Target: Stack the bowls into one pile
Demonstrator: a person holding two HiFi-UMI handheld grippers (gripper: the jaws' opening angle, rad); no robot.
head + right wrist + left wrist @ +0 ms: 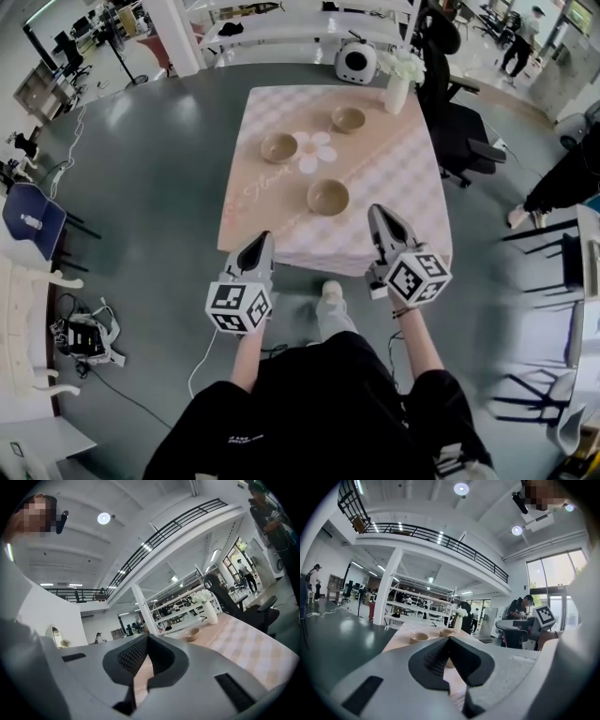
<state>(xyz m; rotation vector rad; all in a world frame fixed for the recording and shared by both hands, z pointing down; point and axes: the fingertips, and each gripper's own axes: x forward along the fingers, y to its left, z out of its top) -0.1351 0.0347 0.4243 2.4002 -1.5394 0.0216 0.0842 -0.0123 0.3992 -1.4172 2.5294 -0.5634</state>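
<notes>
The left gripper (263,241) and right gripper (379,216) hang at the table's (403,187) near edge, each with its jaws clenched on nothing. Three bowls sit apart (none stacked): the nearest bowl (328,197) just beyond the grippers, the second bowl (278,147) farther left, and the third bowl (349,119) farthest, near a white vase (397,92).

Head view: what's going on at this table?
A person stands at the near edge of the table, a gripper in each hand. The left gripper and right gripper are both shut and empty, short of the bowls. The near bowl, left bowl and far bowl sit apart, none stacked yet. A white vase stands at the far corner.
</notes>
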